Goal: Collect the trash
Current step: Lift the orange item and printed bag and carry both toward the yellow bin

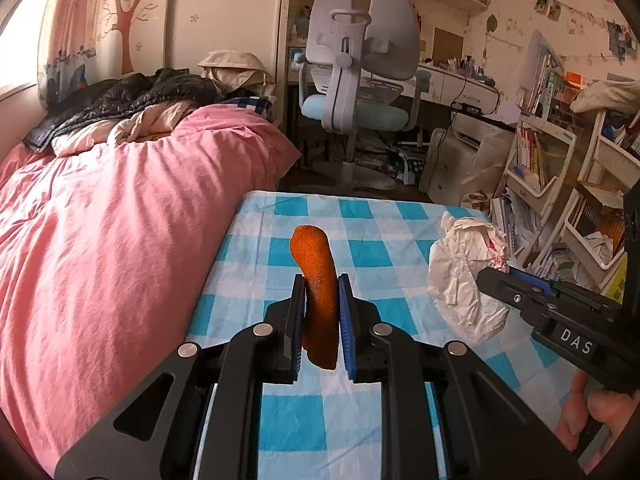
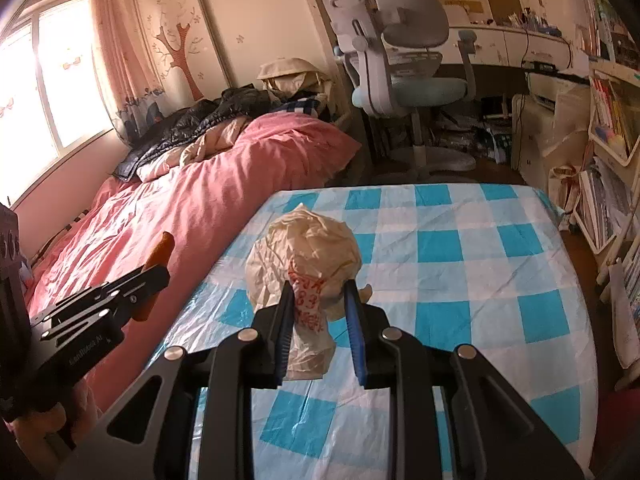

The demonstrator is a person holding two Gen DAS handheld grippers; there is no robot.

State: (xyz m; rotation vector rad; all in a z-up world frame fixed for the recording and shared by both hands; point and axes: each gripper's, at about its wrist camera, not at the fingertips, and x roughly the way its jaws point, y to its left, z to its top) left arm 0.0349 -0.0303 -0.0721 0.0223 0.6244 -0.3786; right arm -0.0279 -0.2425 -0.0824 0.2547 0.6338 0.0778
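Checked tablecloth (image 2: 480, 248) lies bare rightward — bed (image 2: 224, 200) abutting left.

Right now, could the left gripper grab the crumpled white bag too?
Probably not: the left gripper is already shut on the orange peel, and the right gripper grips the crumpled white bag.

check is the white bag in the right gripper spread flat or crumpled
Crumpled: the white plastic bag is bunched into a wrinkled ball, its neck pinched in the right gripper.
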